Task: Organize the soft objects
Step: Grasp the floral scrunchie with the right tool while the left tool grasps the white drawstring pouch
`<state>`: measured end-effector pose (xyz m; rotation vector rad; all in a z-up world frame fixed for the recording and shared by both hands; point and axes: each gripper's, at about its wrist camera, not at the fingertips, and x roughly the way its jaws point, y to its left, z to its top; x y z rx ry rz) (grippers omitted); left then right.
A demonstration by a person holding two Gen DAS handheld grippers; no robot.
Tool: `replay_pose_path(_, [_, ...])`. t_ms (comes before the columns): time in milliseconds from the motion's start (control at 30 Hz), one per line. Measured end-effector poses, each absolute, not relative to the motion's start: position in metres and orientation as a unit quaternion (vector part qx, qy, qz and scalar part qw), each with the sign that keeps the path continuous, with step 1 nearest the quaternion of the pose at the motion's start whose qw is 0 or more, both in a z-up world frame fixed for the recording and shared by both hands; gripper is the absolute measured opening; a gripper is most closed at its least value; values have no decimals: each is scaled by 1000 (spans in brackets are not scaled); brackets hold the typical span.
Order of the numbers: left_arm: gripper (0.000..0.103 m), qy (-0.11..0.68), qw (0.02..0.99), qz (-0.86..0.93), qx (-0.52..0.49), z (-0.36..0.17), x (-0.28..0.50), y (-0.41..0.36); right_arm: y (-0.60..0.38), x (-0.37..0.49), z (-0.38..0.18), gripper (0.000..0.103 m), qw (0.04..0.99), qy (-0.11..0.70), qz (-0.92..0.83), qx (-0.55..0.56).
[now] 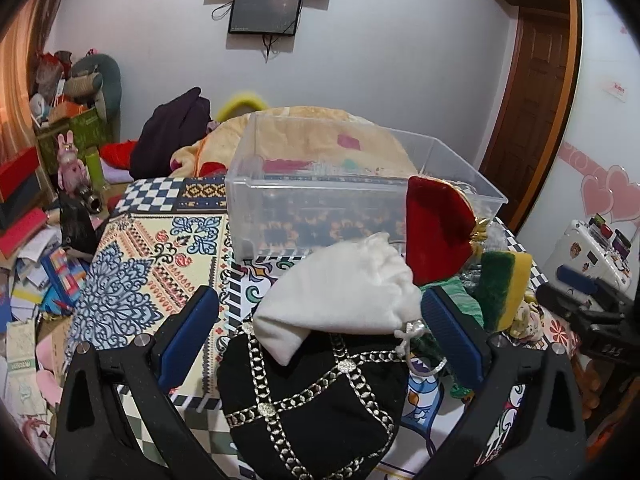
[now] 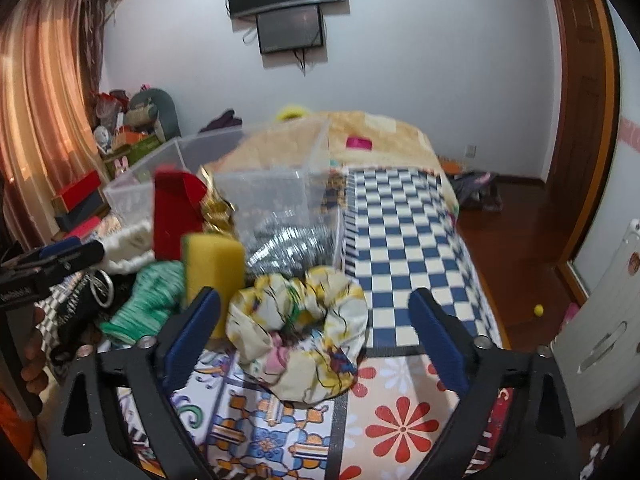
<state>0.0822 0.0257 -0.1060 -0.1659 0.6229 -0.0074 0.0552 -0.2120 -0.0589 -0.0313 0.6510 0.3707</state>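
White velvet pouch [image 1: 340, 292] sits between the wide-open left tool [image 1: 320, 332]; close mid-body. Right tool [image 2: 314, 336], open and empty, straddles the scrunchie [image 2: 300, 332].

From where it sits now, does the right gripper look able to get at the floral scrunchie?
Probably yes. The right gripper is open, its blue pads flanking the floral scrunchie, with nothing lying between them. The yellow sponge stands close on the left, but apart.

Black pouch [image 1: 316, 392] with silver chain trim lies at 6 o'clock in the left wrist view, white drawstring pouch [image 1: 340, 296] slumped across its top edge. Red velvet pouch [image 1: 436, 224] stands upright at 2 o'clock from the white one, against the clear plastic bin [image 1: 256, 192]; green-backed yellow sponge [image 1: 506, 288] tilts just right of it. Floral scrunchie [image 2: 300, 332] lies crumpled on the bed, sponge at its 10 o'clock.
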Motion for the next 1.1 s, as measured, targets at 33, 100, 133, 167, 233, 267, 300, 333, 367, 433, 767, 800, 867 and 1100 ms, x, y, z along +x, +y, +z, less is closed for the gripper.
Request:
replay_pose_path(33, [103,306,948,-5,-85,-106,82,26,-213,58,-62,88,928,326,182,-13])
replay_pose_path(100, [95,305,948,-8,-90,-107,83,27,-214,61,-68,83,921,342,187,-6])
replay_pose_path(133, [92,308,947,-12,-92,-108,85,28,-213,62,-71,81,918,349,191,-5])
replay_pose_path(167, [86,311,945,-15,-96,-110,87,28,-211,62,-75,75,913,357,197,-9])
replay_pose_path(233, [79,316,942,-22,-108,-114,90,30,-207,61,-79,69,909,364,200,-21])
replay_pose_path(267, [75,317,941,-25,-114,-115,91,31,-204,59,-79,66,912,358,197,-29])
replay_pose_path(300, [71,319,940,-28,-121,-117,92,33,-202,57,-79,60,911,358,199,-34])
replay_pose_path(333, [68,319,939,-28,-123,-118,92,34,-201,57,-78,56,911,358,201,-38])
replay_pose_path(367, [63,319,939,-28,-125,-118,92,35,-201,55,-78,49,910,358,203,-40])
replay_pose_path(433, [52,318,938,-34,-131,-119,91,36,-199,55,-78,40,909,358,207,-43])
replay_pose_path(767, [13,296,949,-36,-106,-107,77,32,-195,52,-68,12,912,343,215,-61])
replay_pose_path(800, [12,291,950,-36,-106,-104,75,32,-197,51,-65,12,914,339,216,-58])
replay_pose_path(867, [11,279,954,-36,-106,-97,69,32,-198,49,-60,12,916,332,217,-54])
replay_pose_path(1100, [10,244,964,-32,-101,-65,54,32,-202,43,-28,12,933,287,213,-44])
